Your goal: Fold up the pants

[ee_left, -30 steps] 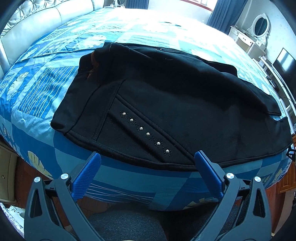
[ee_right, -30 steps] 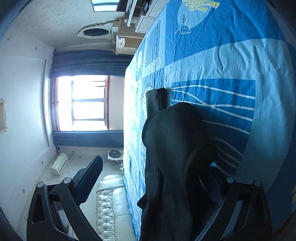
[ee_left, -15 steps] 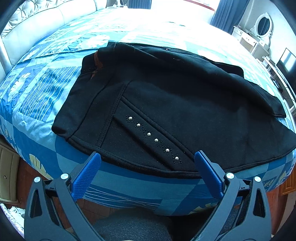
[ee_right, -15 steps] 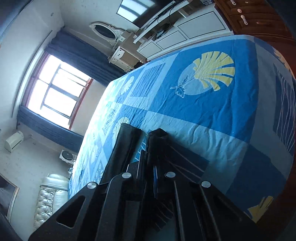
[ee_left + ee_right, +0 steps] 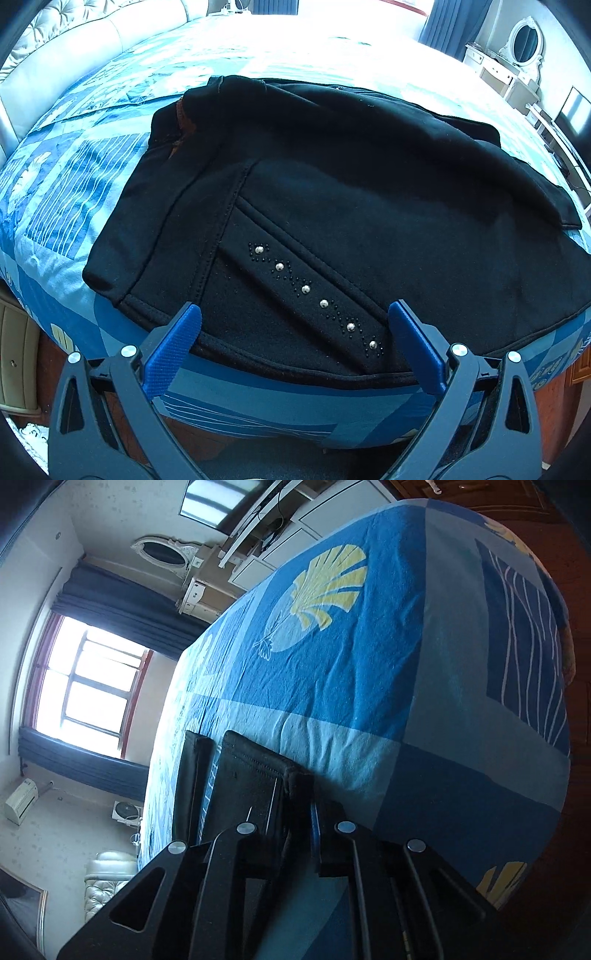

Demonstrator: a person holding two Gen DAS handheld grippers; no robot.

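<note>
While the black pants (image 5: 332,206) lie spread across the near edge of the bed (image 5: 85,206), the left hand-held gripper (image 5: 293,332) hangs over the waistband end, blue pads wide apart, gripping nothing. Right hand-held gripper (image 5: 295,805) is clamped narrow on a pant-leg hem (image 5: 258,771) lying on the bedspread. Bed cover is a blue patchwork with shell prints (image 5: 325,587). Room: window (image 5: 92,686) with dark curtains, white dresser with oval mirror (image 5: 526,38), padded headboard (image 5: 74,48).

A home bedroom: bed (image 5: 110,155), vanity mirror (image 5: 526,37), curtained window (image 5: 92,679).
</note>
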